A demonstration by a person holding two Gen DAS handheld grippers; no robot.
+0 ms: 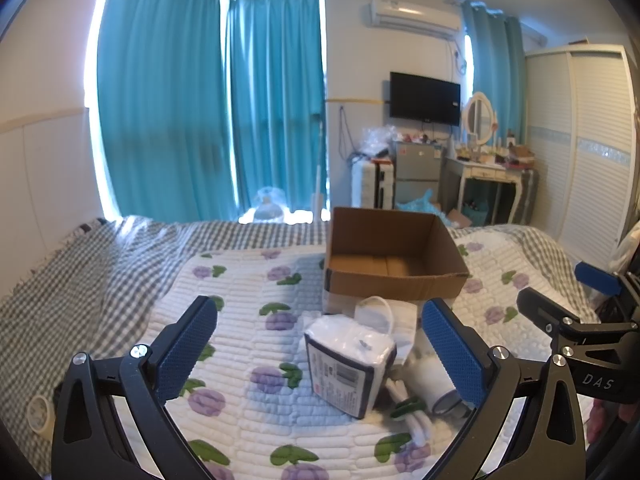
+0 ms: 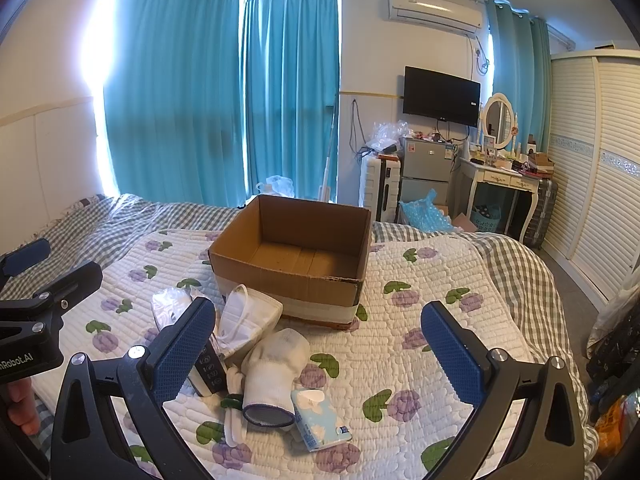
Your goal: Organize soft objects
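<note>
An open, empty cardboard box point(image 1: 394, 276) point(image 2: 296, 276) stands on the flowered quilt. In front of it lie a plastic-wrapped white pack with a dark label point(image 1: 348, 364), a white face mask point(image 2: 244, 320), a white glove point(image 2: 272, 368) and a light blue tissue packet point(image 2: 320, 416). My left gripper point(image 1: 320, 356) is open, its fingers either side of the wrapped pack, above it. My right gripper point(image 2: 316, 356) is open over the glove and tissue packet. Each gripper also shows at the edge of the other view.
The quilt point(image 2: 420, 280) lies on a grey checked sheet point(image 1: 80, 264). A roll of tape point(image 1: 40, 414) sits at the bed's left edge. Blue curtains, a small fridge point(image 2: 426, 172), a dressing table point(image 2: 504, 184) and a wardrobe point(image 2: 592, 168) stand beyond the bed.
</note>
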